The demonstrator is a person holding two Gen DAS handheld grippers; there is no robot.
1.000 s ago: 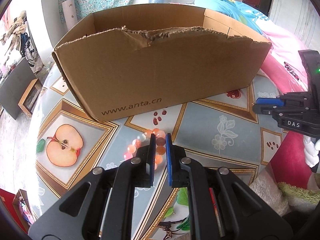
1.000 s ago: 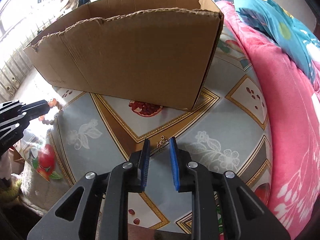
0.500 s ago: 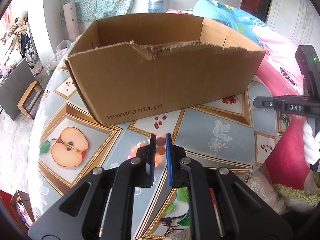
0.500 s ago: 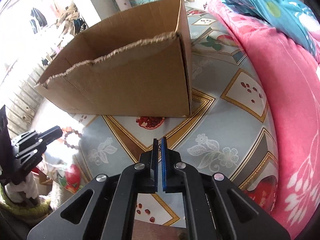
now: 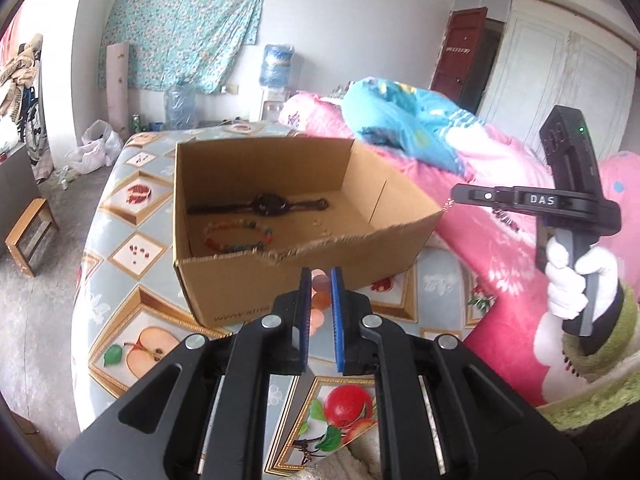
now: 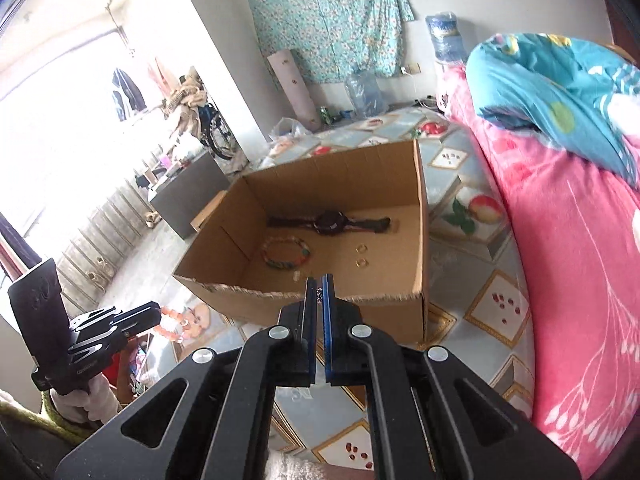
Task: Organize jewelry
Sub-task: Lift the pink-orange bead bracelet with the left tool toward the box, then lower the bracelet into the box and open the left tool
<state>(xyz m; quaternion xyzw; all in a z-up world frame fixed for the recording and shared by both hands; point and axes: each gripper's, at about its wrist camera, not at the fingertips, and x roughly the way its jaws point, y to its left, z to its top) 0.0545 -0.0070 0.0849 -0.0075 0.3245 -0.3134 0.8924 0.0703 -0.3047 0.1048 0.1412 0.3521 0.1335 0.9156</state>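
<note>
My left gripper (image 5: 320, 276) is shut on an orange bead bracelet (image 5: 321, 288) and holds it just in front of the cardboard box (image 5: 248, 288). The right wrist view shows the same bracelet (image 6: 174, 326) dangling from that gripper (image 6: 154, 312) at the left. My right gripper (image 6: 318, 280) is shut on a small gold chain piece (image 6: 319, 293), above the box's torn front edge (image 6: 384, 300). Inside the box lie a dark watch (image 6: 330, 222), a multicoloured bead bracelet (image 6: 286, 254) and two small gold rings (image 6: 361, 256).
The box stands on a table with a fruit-patterned cloth (image 5: 132, 264). A pink blanket (image 6: 560, 280) and a blue quilt (image 6: 552, 92) lie to the right. A wooden stool (image 5: 28, 232) stands on the floor at the left. White-gloved hands hold both grippers.
Both grippers have risen from the tabletop, so the box's inside now shows. The right jaws closed on the small gold piece and lifted it. The left still carries the orange bracelet.
</note>
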